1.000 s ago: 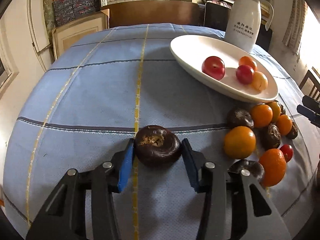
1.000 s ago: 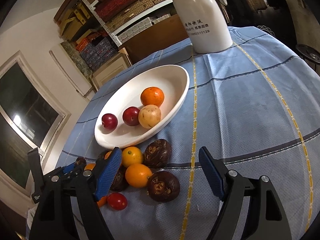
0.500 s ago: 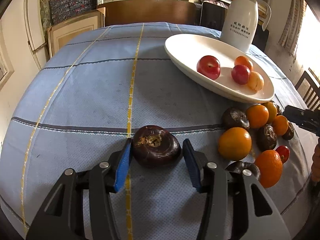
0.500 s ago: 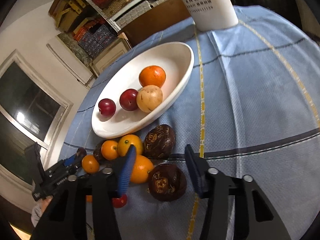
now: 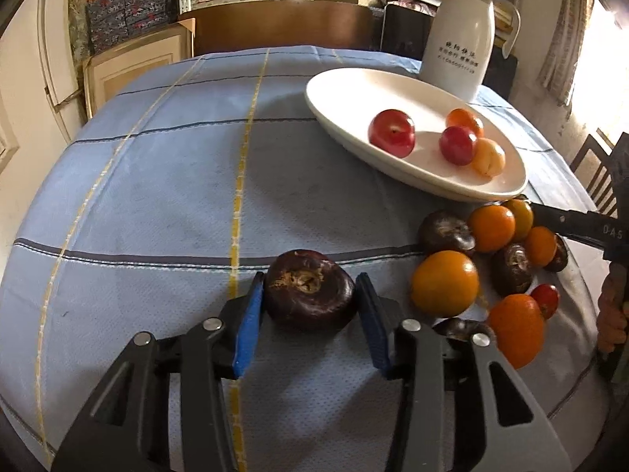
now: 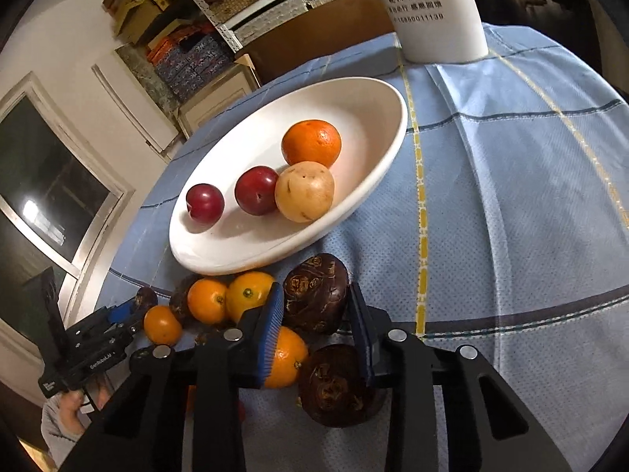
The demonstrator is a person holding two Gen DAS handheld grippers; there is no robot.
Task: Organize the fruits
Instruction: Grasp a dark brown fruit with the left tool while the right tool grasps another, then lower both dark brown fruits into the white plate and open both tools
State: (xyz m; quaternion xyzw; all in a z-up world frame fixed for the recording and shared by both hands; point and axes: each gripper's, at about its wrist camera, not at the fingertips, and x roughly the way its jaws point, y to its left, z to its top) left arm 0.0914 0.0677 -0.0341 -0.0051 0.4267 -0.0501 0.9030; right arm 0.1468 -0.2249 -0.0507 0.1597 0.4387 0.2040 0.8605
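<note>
The right gripper (image 6: 316, 334) has advanced and its jaws have just been closing; blue ribbed pads now pinch a wrinkled dark-brown round fruit (image 6: 316, 293) at six o'clock of the glossy white oval ceramic dish (image 6: 377, 165). Left view: the left gripper (image 5: 308, 322) clamps a smooth, flattened dark-purple fruit (image 5: 310, 295) on the woven blue cloth (image 5: 157, 181).

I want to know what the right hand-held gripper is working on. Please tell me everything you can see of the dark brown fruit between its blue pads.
The dark brown fruit is roundish, with a glossy, wrinkled skin bearing tan patches. It sits on the blue tablecloth, just below the white dish. The right hand-held gripper has just been closing, and its blue pads now press on both sides of the fruit. An orange lies beside it and another dark fruit lies nearer the camera.
</note>
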